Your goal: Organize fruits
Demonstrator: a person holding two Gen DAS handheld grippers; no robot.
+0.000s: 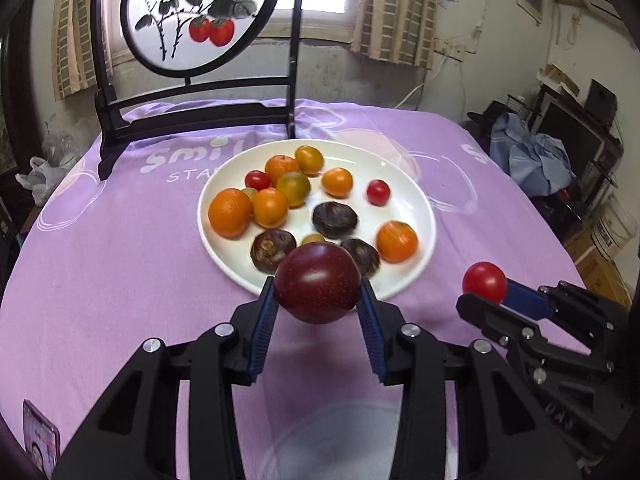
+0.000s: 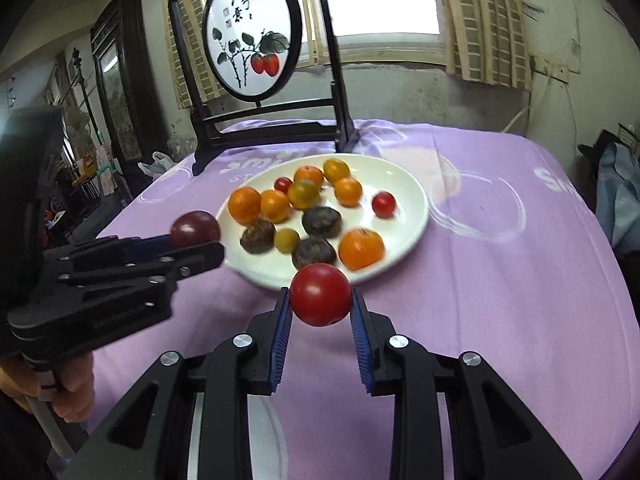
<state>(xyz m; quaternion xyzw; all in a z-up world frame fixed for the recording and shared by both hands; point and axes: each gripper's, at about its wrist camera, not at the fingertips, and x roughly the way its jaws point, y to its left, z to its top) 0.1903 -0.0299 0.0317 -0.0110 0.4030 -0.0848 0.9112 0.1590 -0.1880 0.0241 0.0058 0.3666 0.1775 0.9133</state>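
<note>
A purple tablecloth covers the table, with a white plate of small fruits in the middle. Just near of the plate, the left gripper is clamped on a dark red plum, held off the cloth. To its right, the right gripper pinches 1 red cherry tomato.

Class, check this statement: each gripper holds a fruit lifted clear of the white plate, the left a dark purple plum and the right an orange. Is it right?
Not quite. The right gripper holds a red tomato, not an orange, as the right wrist view shows. The left gripper does hold the dark purple plum, off the white plate.
</note>
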